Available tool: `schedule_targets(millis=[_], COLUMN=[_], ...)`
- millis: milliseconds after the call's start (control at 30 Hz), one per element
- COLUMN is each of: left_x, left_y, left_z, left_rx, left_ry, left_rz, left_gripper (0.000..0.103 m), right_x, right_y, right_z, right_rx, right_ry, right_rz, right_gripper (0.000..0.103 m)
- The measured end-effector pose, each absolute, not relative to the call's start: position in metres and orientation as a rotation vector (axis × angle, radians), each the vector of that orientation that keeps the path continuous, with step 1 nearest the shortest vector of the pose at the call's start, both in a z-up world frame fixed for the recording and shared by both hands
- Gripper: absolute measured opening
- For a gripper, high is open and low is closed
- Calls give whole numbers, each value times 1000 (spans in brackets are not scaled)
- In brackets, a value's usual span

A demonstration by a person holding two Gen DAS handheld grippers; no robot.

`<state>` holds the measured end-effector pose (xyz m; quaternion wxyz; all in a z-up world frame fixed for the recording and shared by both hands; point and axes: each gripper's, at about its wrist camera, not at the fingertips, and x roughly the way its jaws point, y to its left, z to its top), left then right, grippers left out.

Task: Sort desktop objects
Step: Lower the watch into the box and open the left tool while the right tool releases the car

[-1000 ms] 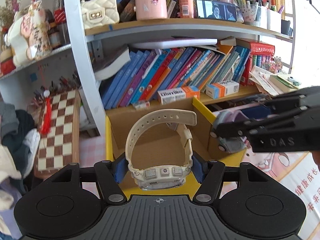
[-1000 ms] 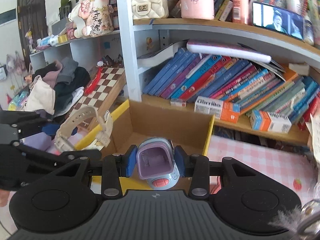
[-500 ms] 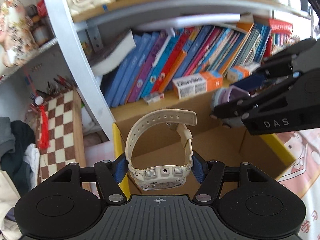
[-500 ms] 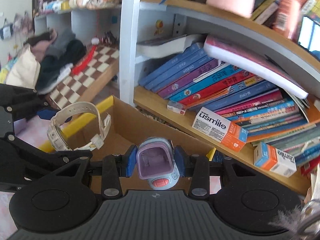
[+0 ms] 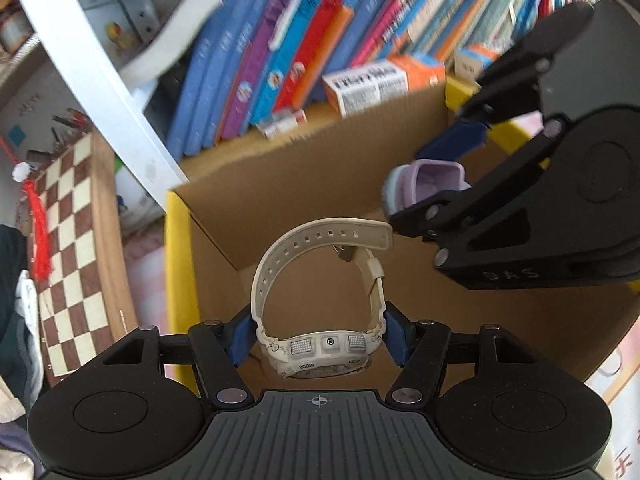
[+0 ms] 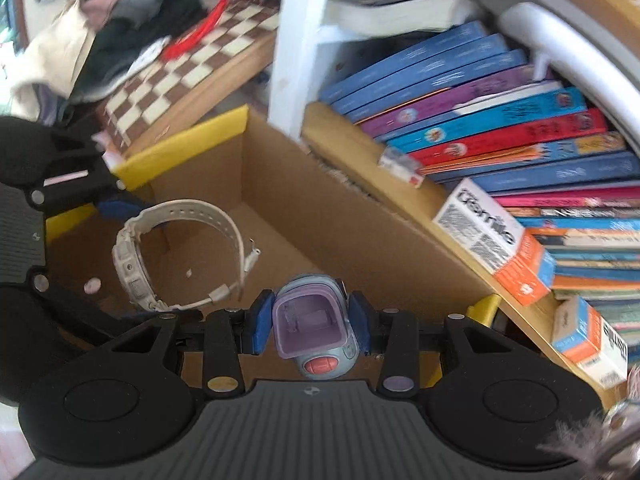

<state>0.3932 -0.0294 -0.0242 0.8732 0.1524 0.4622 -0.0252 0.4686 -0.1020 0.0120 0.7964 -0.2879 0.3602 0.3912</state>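
Left wrist view, going left to right: 1 chessboard (image 5: 70,248) leans down the left edge with a red tassel (image 5: 38,236) hanging over it, then 1 white shelf post (image 5: 100,80) runs diagonally. Lower centre is the left gripper (image 5: 320,336), its 2 blue pads clamped on the case of 1 cream digital watch (image 5: 320,354), strap looped up above it. The watch hangs over the open cardboard box (image 5: 304,184), which has yellow flaps. Above the box is a row of leaning books (image 5: 280,48), too blurred to count properly, plus 1 white-and-orange carton (image 5: 380,80) lying on the shelf. On the right side the right gripper (image 5: 440,176) reaches in, gripping 1 small lilac and pale blue device (image 5: 424,184), also above the box interior.

Right wrist view: far left is a pile of clothes (image 6: 120,20) and the same chessboard (image 6: 188,68). The left gripper's black body (image 6: 24,216) sits at the left edge with the cream watch (image 6: 176,256) held over the box floor (image 6: 304,240). Bottom centre, the right gripper (image 6: 310,320) squeezes the lilac device (image 6: 316,324) between its 2 blue pads; 1 red oval button shows on its near end. Right side has the book row (image 6: 500,120) and 2 white-and-orange cartons (image 6: 496,244), 1 above the other along the wooden shelf edge.
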Motion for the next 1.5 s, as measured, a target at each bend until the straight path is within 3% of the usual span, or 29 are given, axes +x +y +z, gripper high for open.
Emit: schedule_targets(millis=[267, 967, 1133, 1500], left_x=[399, 395, 390, 365], left_y=[-34, -45, -46, -45], left_z=[-34, -44, -44, -28], left_rx=[379, 489, 487, 472], left_ry=[1017, 1096, 1086, 1009], left_rz=[-74, -75, -55, -25], left_gripper=[64, 70, 80, 86], right_x=[479, 490, 491, 487], right_y=[-69, -63, -62, -81], right_z=[-21, -35, -34, -6], right_rx=[-805, -823, -815, -687], right_ry=[863, 946, 938, 862], right_rz=[884, 933, 928, 879], right_gripper=[38, 40, 49, 61])
